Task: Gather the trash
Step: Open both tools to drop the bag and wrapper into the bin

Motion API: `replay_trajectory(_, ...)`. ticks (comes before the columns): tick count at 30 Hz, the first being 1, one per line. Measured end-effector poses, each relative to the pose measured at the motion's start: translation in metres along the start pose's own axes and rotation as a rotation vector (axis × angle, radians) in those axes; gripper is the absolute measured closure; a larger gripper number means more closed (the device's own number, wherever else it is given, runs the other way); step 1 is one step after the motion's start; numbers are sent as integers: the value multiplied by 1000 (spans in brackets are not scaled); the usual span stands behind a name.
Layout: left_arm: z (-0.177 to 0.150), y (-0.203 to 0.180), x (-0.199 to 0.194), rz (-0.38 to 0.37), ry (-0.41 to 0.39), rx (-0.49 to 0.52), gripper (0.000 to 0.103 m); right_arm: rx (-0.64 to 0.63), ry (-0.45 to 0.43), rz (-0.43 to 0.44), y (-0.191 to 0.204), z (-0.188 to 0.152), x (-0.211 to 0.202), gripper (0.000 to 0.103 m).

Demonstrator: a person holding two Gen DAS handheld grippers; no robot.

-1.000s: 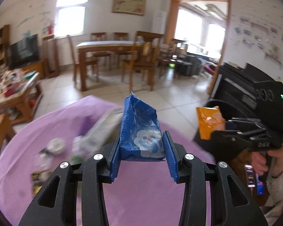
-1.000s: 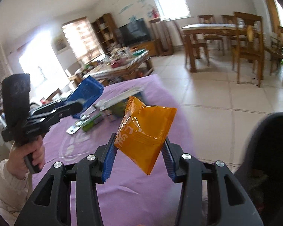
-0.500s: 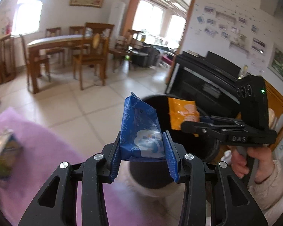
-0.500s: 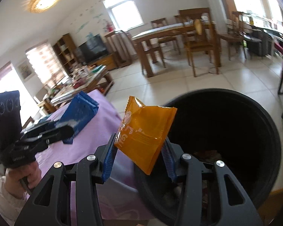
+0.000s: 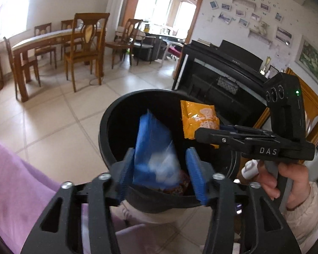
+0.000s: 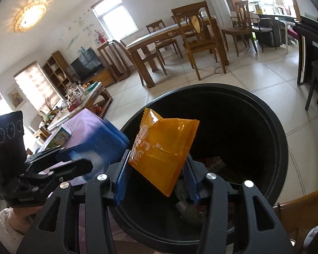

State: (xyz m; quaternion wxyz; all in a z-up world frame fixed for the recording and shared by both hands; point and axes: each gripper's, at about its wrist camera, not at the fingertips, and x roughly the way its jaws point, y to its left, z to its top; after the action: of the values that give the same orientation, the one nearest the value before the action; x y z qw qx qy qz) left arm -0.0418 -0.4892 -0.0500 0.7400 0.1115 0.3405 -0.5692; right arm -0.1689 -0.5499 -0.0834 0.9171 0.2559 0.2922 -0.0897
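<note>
Bright window [image 5: 159,2] daylight, glowing ceiling lamp [image 6: 29,18], blurred blue packet [image 5: 154,158], fisheye-bent edges

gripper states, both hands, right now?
Left gripper: jaws just opening, pads off the blue wrapper, which is slipping out over the black bin.
Right gripper: jaws just opening, orange packet between them; grip unclear.

I saw the blue wrapper [image 5: 153,154] blurred, standing upright between blue pads that had just been spreading, a gap at its right side, over the mouth of the black bin [image 5: 108,127]. It carried a white patch low on its face. The orange packet [image 6: 165,150], glossy with pale lettering, tilted with one corner pointing down between the other pair of pads, also just widening, above the same bin. Inside the bin lay other wrappers [image 6: 214,163] and a grey lump I could not identify.
</note>
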Motion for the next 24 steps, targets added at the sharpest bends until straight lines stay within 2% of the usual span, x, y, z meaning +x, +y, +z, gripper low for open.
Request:
replay_trajectory(1,-1,-2,1,10,-1,9,34,3,-1,-4,-1,0,0,42)
replay_trajectory(3,-1,-5,0,24,-3,20,26,13,-6,-8,-5,0,-2,30)
replay_trajectory(9,-7,5,-12,47,10,9,26,15,-10,-7,-8,-1,-3,30)
replay_trajectory(14,-17,26,-39,71,-16,-29,26,-18,10,5,5,-1,3,30)
replay_trajectory(17,-23,40,-61,108,-39,-45,25,-38,26,18,21,-1,9,30)
replay_trajectory(18,-24,45,-68,119,-46,-53,22,-48,35,27,29,0,13,29)
replay_trajectory(22,-40,83,-113,190,-88,-109,21,-91,62,59,61,-1,29,26)
replay_trajectory(24,-50,102,-134,233,-101,-135,21,-112,81,87,81,-1,39,21)
